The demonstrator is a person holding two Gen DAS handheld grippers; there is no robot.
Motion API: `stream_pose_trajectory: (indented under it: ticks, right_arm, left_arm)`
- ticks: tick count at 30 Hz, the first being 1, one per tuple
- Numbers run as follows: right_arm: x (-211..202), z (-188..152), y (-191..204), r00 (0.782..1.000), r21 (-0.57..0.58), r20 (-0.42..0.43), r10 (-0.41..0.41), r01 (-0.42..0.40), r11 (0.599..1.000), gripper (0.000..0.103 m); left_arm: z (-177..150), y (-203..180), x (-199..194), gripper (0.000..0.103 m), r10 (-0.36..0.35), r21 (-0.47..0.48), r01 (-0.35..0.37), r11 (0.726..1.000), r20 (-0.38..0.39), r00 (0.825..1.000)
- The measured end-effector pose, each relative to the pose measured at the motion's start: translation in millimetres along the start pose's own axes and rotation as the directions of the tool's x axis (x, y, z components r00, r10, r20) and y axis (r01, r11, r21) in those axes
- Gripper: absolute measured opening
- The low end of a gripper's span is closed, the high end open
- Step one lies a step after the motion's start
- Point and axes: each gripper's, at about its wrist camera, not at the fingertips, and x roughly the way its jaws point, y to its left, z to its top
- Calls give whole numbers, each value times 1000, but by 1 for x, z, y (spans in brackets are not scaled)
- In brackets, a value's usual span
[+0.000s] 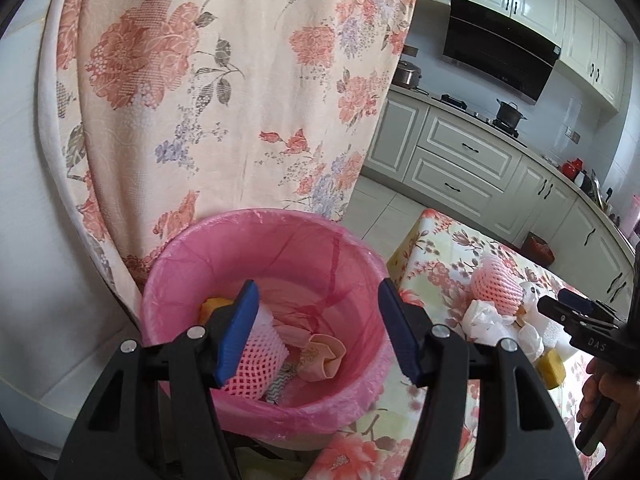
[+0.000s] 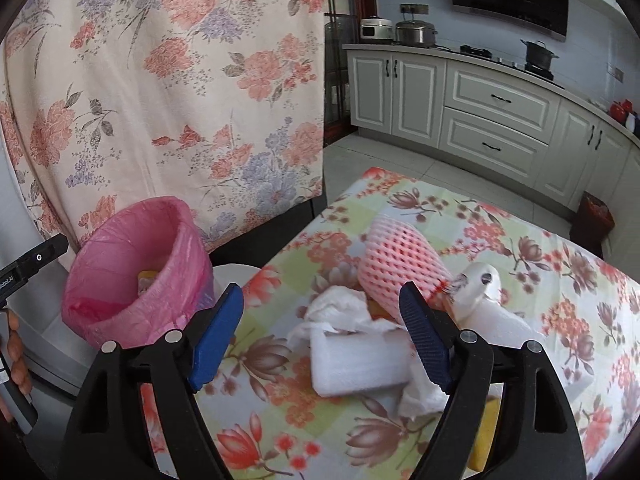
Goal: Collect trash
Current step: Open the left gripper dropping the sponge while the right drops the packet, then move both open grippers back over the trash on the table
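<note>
Both pairs of jaws stand apart with nothing pinched: the left gripper [image 1: 318, 330], its ribbed blue pads wide, hangs over the pink bin [image 1: 264, 256], and the right gripper [image 2: 320, 340] gapes wider over the heap of trash on the table [image 2: 580, 280].

The bin is a round tub lined with thin, crinkled pink plastic; inside lie a pink foam net sleeve [image 1: 256, 364], a pale folded wrapper [image 1: 324, 356] and a yellow scrap half hidden behind the left pad. On the glossy floral tablecloth rests a second foam net [image 2: 396, 256], lattice-textured and cone-shaped, beside crumpled white tissue [image 2: 340, 308], a smooth white foam block [image 2: 360, 364] and a white roll-like piece [image 2: 484, 280], blurred. A yellow lump at the right jaw's base is mostly covered. A flowered cloth [image 1: 224, 80] hangs behind the bin. Fingers at the frame edges are cut off
</note>
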Motion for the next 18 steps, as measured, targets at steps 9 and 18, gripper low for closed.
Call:
stream_pose_trajectory:
  ticks: [9, 18]
  right_arm:
    - [-21, -34, -49, 998, 86, -12, -60, 61, 994, 77]
    - [-34, -63, -86, 995, 164, -29, -99, 102, 981, 79]
  left_arm:
    - [-10, -51, 6, 62, -73, 70, 75, 995, -32, 997]
    - [-26, -95, 18, 62, -128, 122, 139, 983, -89, 988]
